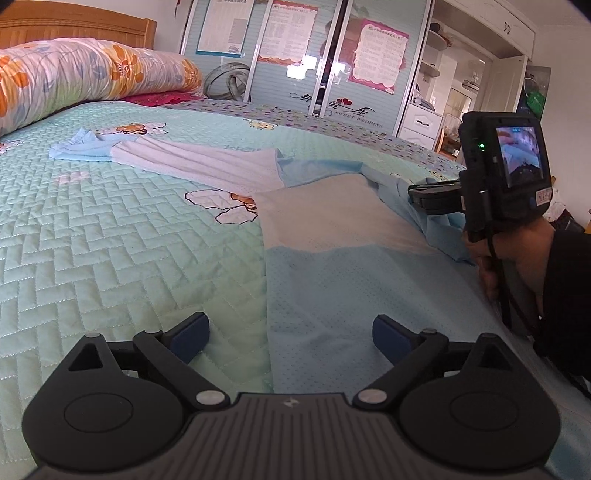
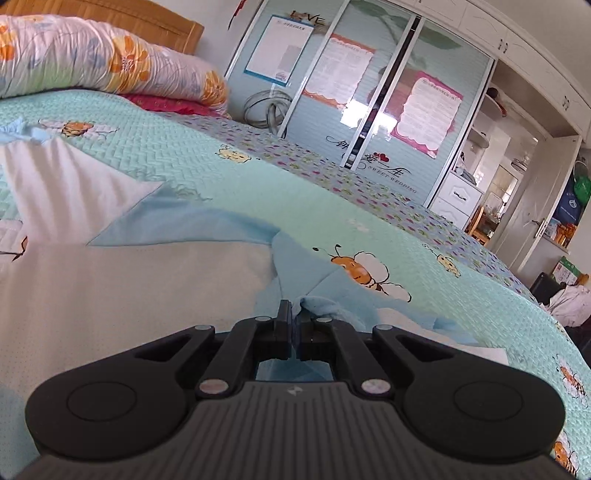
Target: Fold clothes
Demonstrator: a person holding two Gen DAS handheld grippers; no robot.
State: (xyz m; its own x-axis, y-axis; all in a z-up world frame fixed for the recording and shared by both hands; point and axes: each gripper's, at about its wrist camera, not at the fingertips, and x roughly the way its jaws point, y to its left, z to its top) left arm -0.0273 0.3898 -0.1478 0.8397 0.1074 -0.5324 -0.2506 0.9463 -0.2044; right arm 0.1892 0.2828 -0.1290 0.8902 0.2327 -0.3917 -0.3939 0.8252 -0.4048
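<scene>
Pale blue-and-white shirt on mint quilted bedspread with bees.

one shirt, two tongs, one quilt

"SWEET WEDDING" stands low on the sliding wardrobe door, far beyond the fingers and to their right; "LOVE" tops the door farther left; the posters' print is too small to read
</scene>
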